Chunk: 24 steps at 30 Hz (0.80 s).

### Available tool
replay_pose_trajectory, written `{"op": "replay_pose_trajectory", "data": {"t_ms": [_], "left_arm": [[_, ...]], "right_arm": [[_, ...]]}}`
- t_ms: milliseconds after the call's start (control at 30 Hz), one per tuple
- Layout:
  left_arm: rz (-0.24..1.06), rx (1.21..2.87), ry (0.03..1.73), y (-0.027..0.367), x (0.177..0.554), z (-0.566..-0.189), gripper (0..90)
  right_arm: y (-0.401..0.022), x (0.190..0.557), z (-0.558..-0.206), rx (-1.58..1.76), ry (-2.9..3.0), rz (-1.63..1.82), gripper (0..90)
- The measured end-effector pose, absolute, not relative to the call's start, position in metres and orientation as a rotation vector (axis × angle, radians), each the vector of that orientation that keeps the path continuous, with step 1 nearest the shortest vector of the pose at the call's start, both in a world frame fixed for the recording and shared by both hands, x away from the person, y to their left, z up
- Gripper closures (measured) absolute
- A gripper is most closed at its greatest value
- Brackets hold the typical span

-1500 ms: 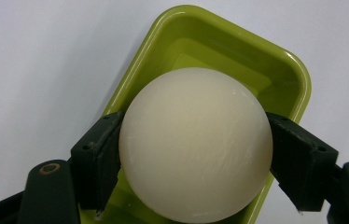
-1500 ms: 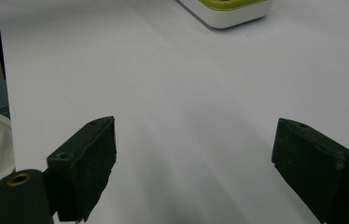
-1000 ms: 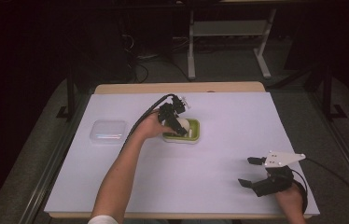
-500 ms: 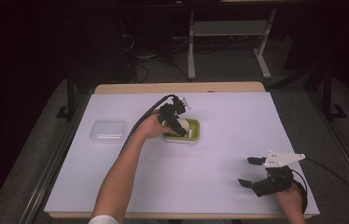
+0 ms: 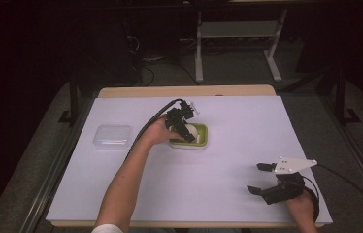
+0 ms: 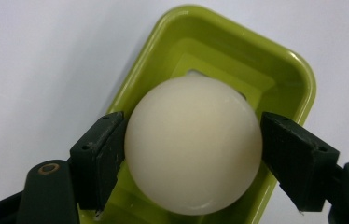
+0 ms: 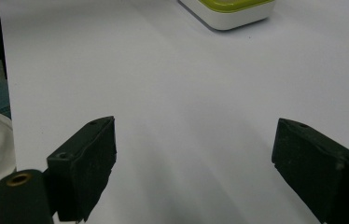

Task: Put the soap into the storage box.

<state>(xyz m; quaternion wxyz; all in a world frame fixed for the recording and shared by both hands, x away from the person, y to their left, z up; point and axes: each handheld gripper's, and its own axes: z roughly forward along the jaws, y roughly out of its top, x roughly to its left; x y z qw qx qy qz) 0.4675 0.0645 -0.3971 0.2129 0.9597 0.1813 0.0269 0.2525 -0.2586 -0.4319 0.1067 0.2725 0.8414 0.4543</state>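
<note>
Nothing has shifted since the earlier frame: the cream ball (image 6: 193, 144) sits clamped between the left gripper (image 6: 192, 161) jaws, just over the green dish (image 6: 284, 70) at table centre. At five o'clock, well apart, the right gripper (image 5: 263, 179) rests spread wide, holding nothing. A clear lidded box (image 5: 113, 136) lies at nine o'clock.

Bright table, dark surroundings, soft shadows
</note>
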Motion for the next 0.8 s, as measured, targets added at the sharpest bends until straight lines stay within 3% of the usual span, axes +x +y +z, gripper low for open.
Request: {"op": "replay_pose_trajectory", "data": {"t_ms": [800], "left_arm": [[0.096,2.597,0.469,0.077,0.446,-0.367,24.1]], "right_arm": [[-0.256,0.252,-0.432,0.796,2.484,1.343,13.0]]}}
